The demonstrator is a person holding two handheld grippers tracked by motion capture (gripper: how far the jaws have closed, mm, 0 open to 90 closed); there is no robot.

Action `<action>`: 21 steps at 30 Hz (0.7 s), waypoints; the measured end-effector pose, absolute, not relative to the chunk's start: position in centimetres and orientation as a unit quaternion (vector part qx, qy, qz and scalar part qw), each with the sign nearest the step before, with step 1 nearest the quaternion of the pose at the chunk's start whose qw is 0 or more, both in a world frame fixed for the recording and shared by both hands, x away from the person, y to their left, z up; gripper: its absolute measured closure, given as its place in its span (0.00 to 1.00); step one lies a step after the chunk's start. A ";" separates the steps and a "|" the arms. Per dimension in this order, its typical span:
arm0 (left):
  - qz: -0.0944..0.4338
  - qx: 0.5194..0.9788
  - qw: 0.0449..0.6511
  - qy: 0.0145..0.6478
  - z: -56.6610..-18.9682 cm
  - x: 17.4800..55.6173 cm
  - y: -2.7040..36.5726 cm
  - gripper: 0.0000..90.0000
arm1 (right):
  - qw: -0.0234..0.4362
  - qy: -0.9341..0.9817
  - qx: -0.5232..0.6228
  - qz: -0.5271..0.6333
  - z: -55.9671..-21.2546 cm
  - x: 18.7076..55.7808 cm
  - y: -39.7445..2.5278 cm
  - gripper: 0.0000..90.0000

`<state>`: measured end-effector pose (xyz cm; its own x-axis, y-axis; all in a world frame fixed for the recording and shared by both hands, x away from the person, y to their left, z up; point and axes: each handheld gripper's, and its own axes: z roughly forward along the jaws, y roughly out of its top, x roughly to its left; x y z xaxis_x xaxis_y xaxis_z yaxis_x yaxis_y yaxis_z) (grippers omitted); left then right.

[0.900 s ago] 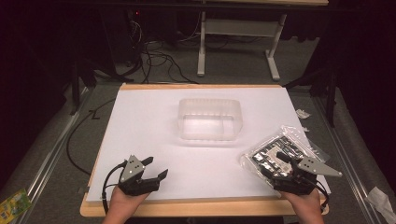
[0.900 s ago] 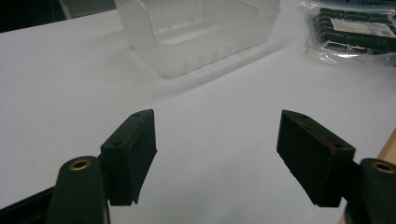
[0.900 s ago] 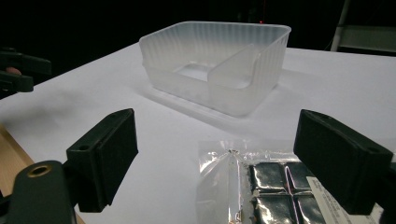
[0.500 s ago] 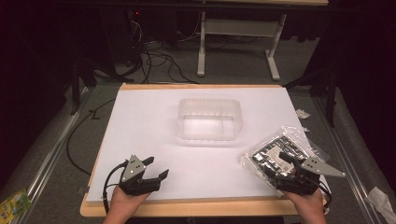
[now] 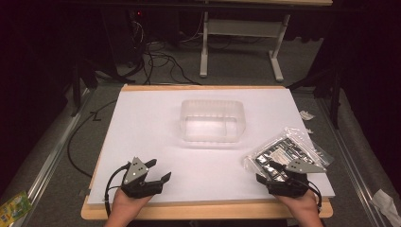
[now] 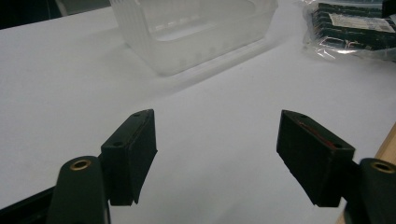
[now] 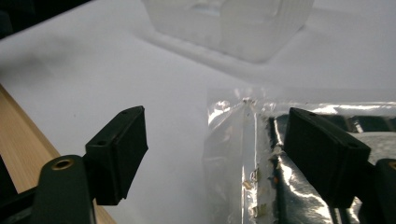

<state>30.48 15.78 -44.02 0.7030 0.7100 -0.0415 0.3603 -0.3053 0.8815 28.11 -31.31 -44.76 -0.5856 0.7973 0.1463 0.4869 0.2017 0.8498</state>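
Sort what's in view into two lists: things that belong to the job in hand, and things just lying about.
Belonging to the job:
- clear plastic bag of dark parts, at the open right gripper
- clear plastic tub, mid-table, probably the destination
- left gripper, open over bare table

Lying about:
- green wrapper on the floor, left
- scraps of paper by the table's right edge
- cables on the floor behind
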 end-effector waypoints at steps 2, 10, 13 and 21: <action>0.181 0.787 0.482 0.340 -44.0 30.5 15.8 0.32 | 0.161 0.779 0.416 0.440 -45.4 28.3 -30.7 0.36; 0.179 0.788 0.482 0.340 -44.1 30.5 15.8 0.32 | 0.153 0.815 0.411 0.378 -46.8 28.8 -30.5 0.82; 0.179 0.786 0.483 0.342 -44.1 30.5 15.8 0.32 | 0.162 0.816 0.410 0.373 -46.8 28.7 -30.5 0.98; 0.178 0.786 0.483 0.342 -44.1 30.6 15.8 0.33 | 0.165 0.813 0.397 0.392 -46.1 28.2 -29.5 1.00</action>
<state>30.56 15.80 -44.07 0.7027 0.7097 -0.0510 0.3665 -0.2996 0.8808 28.20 -29.49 -46.06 -0.6297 0.7757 0.0428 0.5172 0.3774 0.7682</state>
